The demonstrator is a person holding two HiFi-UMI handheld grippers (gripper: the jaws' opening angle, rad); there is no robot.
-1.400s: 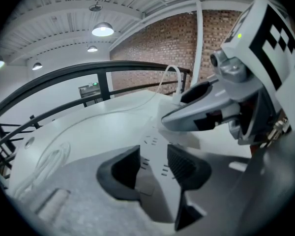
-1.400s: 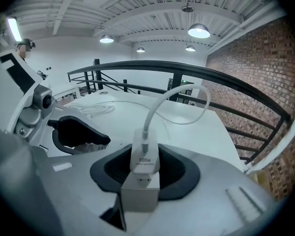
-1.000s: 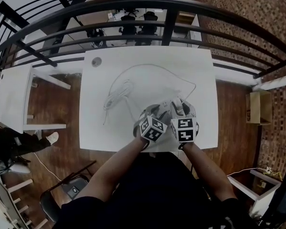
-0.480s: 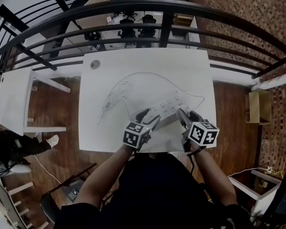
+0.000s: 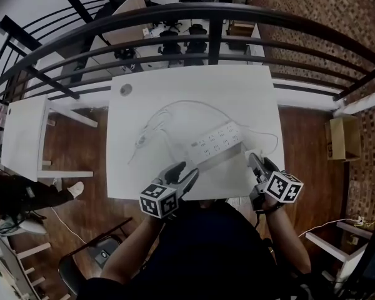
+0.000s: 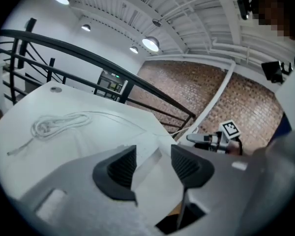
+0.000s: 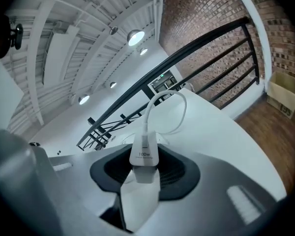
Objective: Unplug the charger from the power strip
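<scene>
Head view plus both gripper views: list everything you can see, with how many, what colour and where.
table: one, white, centre
power strip: one, white, on the table ahead of both grippers
charger: one, white, out of the strip, in the right gripper
charger cable: one, white, arcs away from the charger
coiled cord: one, white, table's left half
round disc: one, grey, table's far left corner
railing: one, black, beyond the table
side table: one, white, far left
cardboard box: one, brown, floor at right
left gripper: one, grey, near table edge, jaws closing, nothing between
right gripper: one, grey, shut on the charger
</scene>
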